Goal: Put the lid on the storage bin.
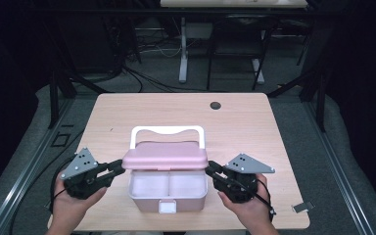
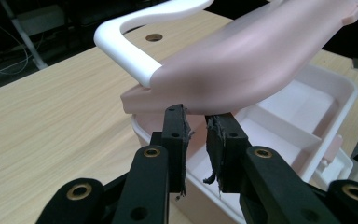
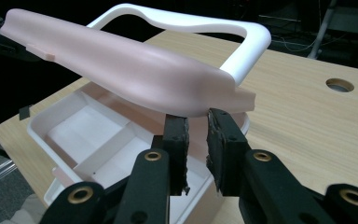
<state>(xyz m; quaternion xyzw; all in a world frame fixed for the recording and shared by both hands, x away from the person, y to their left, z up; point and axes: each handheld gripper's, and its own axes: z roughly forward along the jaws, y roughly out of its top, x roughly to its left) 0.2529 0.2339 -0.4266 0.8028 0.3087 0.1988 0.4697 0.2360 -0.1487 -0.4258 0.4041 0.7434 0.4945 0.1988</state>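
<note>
high view overhead, facing forward; gripper views close, opposite sides, sharing pink box (image 1: 168, 183).

Pink lid (image 1: 165, 156), white handle (image 1: 167, 130), light wood table (image 1: 254, 127).

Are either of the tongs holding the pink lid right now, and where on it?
Neither clamps it. The pink lid rests half-raised on both tongs' tips, at its left and right edges.

Light wood table (image 1: 127, 112), rounded corners, round cable hole (image 1: 215, 105) near far edge right of centre. Grey carpeted floor (image 1: 166, 78); loose black cables (image 1: 142, 73) behind the far edge. White desk leg (image 1: 183, 49) and dark frame legs (image 1: 235, 54) beyond. Aluminium rails (image 1: 24, 171) on both sides. Surroundings dark.
</note>
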